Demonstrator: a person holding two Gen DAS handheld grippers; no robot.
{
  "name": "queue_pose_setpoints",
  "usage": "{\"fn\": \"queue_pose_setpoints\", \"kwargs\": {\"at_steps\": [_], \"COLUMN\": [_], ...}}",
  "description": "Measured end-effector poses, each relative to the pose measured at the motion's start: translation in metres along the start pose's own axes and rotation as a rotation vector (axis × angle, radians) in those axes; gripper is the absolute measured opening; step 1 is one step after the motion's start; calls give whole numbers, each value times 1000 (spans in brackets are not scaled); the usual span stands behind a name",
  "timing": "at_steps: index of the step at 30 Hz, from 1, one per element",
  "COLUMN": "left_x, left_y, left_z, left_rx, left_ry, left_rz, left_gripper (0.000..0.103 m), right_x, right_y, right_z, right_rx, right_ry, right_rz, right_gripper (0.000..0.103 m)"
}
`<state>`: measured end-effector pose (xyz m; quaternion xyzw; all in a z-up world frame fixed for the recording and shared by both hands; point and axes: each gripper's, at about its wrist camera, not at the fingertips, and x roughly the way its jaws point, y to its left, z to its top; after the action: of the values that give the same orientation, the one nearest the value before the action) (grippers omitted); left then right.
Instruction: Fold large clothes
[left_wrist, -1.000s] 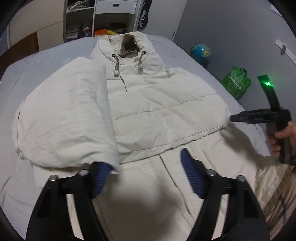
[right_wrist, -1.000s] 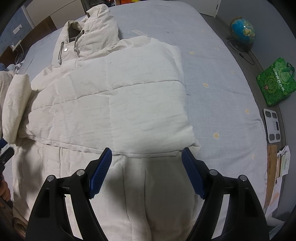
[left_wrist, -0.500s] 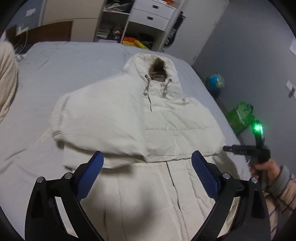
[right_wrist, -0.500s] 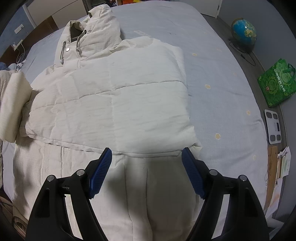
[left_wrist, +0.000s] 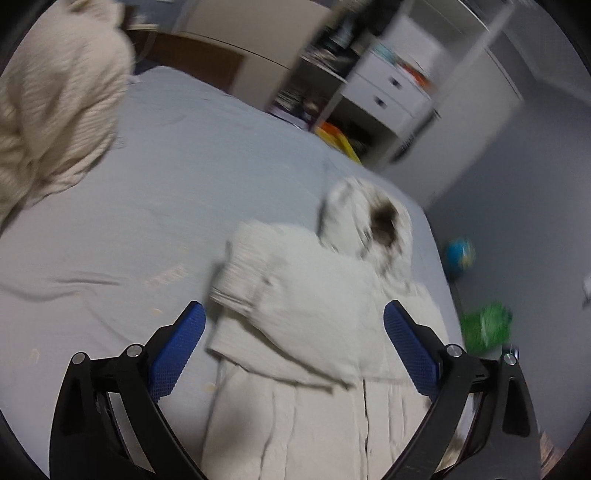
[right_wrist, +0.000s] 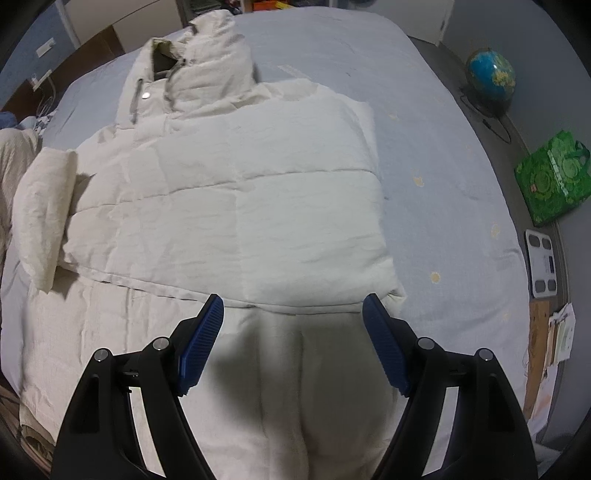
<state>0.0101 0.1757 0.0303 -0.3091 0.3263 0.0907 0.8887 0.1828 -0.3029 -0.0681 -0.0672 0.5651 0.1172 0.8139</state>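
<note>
A large cream hooded padded jacket (right_wrist: 236, 206) lies face up on the grey-blue bed (right_wrist: 443, 184), hood (right_wrist: 207, 62) at the far end. Both sleeves are folded in across the chest. It also shows, blurred, in the left wrist view (left_wrist: 314, 332). My right gripper (right_wrist: 293, 321) is open and empty, just above the jacket's lower half near the folded right sleeve's edge. My left gripper (left_wrist: 293, 339) is open and empty, raised above the jacket's left side by the folded left sleeve (left_wrist: 266, 288).
A cream knitted garment (left_wrist: 55, 103) lies at the bed's far left. White shelves and drawers (left_wrist: 376, 85) stand beyond the bed. On the floor to the right are a globe (right_wrist: 491, 74), a green bag (right_wrist: 554, 177) and a white scale (right_wrist: 543, 262).
My left gripper let go of the left sleeve, opened wide and pulled back up and leftward, its view now swinging and blurred. My right gripper moved slightly closer to the jacket, still open.
</note>
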Motion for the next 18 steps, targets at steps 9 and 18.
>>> {"fn": "queue_pose_setpoints", "kwargs": {"at_steps": [9, 18], "left_x": [1, 6], "left_y": [55, 63], "left_z": [8, 8], "left_rx": [-162, -147], "left_ry": [-13, 4], "left_rz": [148, 242], "left_gripper": [94, 94], "right_x": [-20, -30], "right_y": [79, 197], "right_z": [-3, 8], "right_rx": [-193, -361], "right_ry": [-52, -97], "right_rz": [38, 131], "right_gripper": [74, 74]}}
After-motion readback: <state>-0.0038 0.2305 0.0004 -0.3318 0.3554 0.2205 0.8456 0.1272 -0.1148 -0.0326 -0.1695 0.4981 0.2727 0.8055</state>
